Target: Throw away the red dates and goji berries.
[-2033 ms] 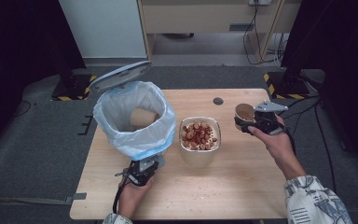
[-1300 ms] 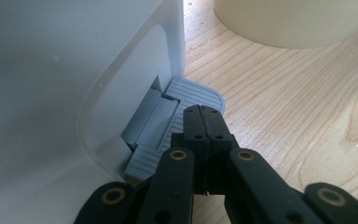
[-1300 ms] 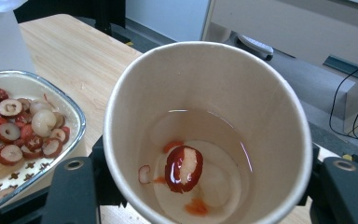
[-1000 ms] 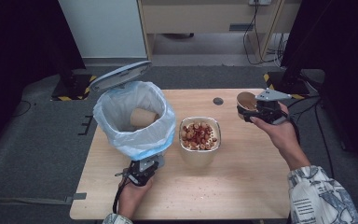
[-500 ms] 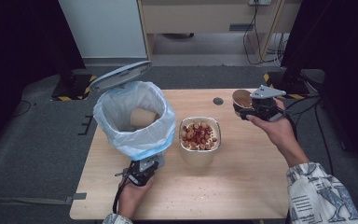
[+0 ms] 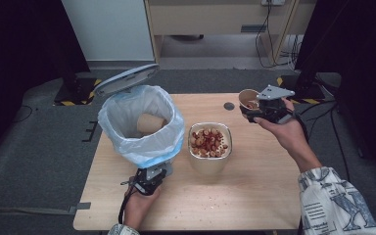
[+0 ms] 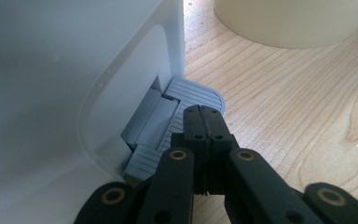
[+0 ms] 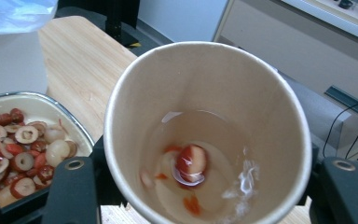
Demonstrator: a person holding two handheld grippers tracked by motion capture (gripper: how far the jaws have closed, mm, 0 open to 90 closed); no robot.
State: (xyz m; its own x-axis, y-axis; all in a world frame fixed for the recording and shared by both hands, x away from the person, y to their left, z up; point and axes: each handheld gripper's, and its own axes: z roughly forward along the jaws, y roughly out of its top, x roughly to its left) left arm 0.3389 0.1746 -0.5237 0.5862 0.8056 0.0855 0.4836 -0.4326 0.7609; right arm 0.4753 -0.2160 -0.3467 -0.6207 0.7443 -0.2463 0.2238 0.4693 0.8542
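High view: my right tongs (image 6: 262, 108) grip a cup (image 6: 248, 99), liquid and a date slice inside | left tongs (image 6: 149, 181), jaws closed, press the bin (image 6: 142, 125) pedal (image 7: 193, 95) | risk: tilting the cup spills liquid before the bin; slipping off the pedal drops the lid (image 6: 126, 79).

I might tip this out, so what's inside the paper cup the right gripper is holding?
The paper cup holds a shallow pool of clear liquid, one red date slice and a few small orange bits. The right gripper grips its sides; the cup's underside is hidden.
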